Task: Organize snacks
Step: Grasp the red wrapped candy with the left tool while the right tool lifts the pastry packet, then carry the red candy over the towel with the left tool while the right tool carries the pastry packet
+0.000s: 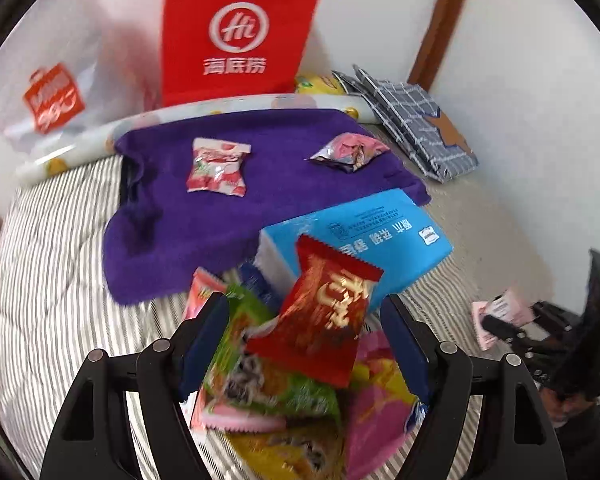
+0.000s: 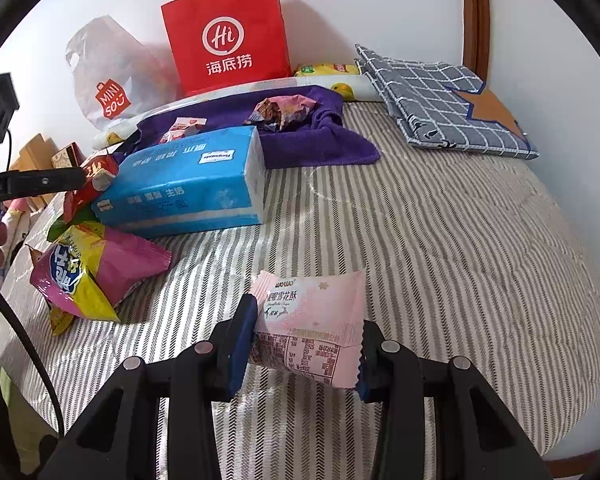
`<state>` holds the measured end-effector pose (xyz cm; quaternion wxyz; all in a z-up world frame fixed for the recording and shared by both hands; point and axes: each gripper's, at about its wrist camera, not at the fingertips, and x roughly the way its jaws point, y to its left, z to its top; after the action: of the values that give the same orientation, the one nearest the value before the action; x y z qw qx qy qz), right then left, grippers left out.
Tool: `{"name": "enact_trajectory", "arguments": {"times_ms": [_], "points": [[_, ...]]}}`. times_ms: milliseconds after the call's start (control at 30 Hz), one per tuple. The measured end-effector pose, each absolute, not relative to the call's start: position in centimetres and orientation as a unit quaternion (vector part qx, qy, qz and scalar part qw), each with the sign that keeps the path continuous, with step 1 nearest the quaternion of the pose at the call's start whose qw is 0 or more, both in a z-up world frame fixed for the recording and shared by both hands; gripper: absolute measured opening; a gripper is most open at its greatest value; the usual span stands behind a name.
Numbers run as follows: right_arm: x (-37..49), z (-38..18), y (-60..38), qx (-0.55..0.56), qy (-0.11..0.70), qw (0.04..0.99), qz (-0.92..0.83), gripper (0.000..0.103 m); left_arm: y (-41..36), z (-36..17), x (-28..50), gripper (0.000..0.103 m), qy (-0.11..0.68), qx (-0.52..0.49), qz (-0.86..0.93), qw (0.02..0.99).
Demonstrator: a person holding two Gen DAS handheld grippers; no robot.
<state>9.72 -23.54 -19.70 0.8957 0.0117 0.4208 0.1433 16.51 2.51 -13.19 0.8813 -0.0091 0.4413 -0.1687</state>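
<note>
- White walls back a bed (image 1: 52, 248) with a striped cover; in the left wrist view a purple towel (image 1: 188, 224) is spread on it, with a red bag (image 1: 236, 32) standing behind.
- Two small snacks already lie on the towel: a pink-white candy pack (image 1: 217, 168) and a crumpled foil pack (image 1: 350, 152), well apart from each other.
- The left hand-held gripper (image 1: 306, 344) has its jaws apart, straddling a heap of snacks, and nothing looks clamped. A red pack (image 1: 324, 312) sits on top, tilted, over a green pack (image 1: 256, 368) and a pink-yellow bag (image 1: 376, 392). A blue tissue pack (image 1: 364, 240) lies just behind the heap.
- The red pack looks light, air-puffed and slick; its film would slide, so the crimped end seam is probably the best hold.
- The right wrist view shows what the left barely catches: the right hand-held gripper (image 2: 306, 348) closed on a pink pastry pack (image 2: 312, 328), its pads pressing both sides.
- That pack sits near the bed's front, well apart from the towel (image 2: 292, 136). Its filling is likely crumbly, so a gentle squeeze seems wise.
- This view also shows the heap from the side, with the red pack (image 2: 90, 184) near the left gripper's fingers (image 2: 48, 182); whether they touch cannot be told.
- Only here are the white plastic bag (image 2: 108, 76) and the checked cloth (image 2: 440, 100) sharp.
</note>
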Motion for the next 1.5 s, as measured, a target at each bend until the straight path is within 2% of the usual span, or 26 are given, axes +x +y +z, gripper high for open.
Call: {"name": "enact_trajectory", "arguments": {"times_ms": [133,167,267,367,733,1067,1500], "points": [[9.7,-19.5,-24.0,0.012,0.419,0.897,0.137,0.039,0.7,-14.2,16.9,0.076,0.442,0.039,-0.15,0.884],[9.7,-19.5,-24.1,0.012,0.419,0.898,0.134,0.039,0.4,-14.4,16.8,0.065,0.439,0.051,-0.141,0.886],[9.7,-19.4,-24.3,0.014,0.419,0.898,0.131,0.039,0.4,-14.3,16.4,0.045,0.43,0.05,-0.143,0.89],[9.9,-19.4,-24.1,0.015,0.417,0.899,0.131,0.039,0.7,-13.9,16.0,0.041,0.425,0.052,-0.146,0.892],[11.1,-17.1,-22.5,0.018,0.389,0.909,0.148,0.039,3.3,-12.3,14.1,0.04,0.412,-0.025,-0.164,0.896],[12.6,-14.4,-21.7,0.037,0.359,0.918,0.162,0.039,4.1,-10.9,12.9,0.04,0.396,-0.042,-0.163,0.903],[17.0,-10.0,-20.7,0.03,0.311,0.937,0.155,0.039,6.1,-9.0,15.7,0.04,0.385,-0.087,-0.155,0.906]]}}
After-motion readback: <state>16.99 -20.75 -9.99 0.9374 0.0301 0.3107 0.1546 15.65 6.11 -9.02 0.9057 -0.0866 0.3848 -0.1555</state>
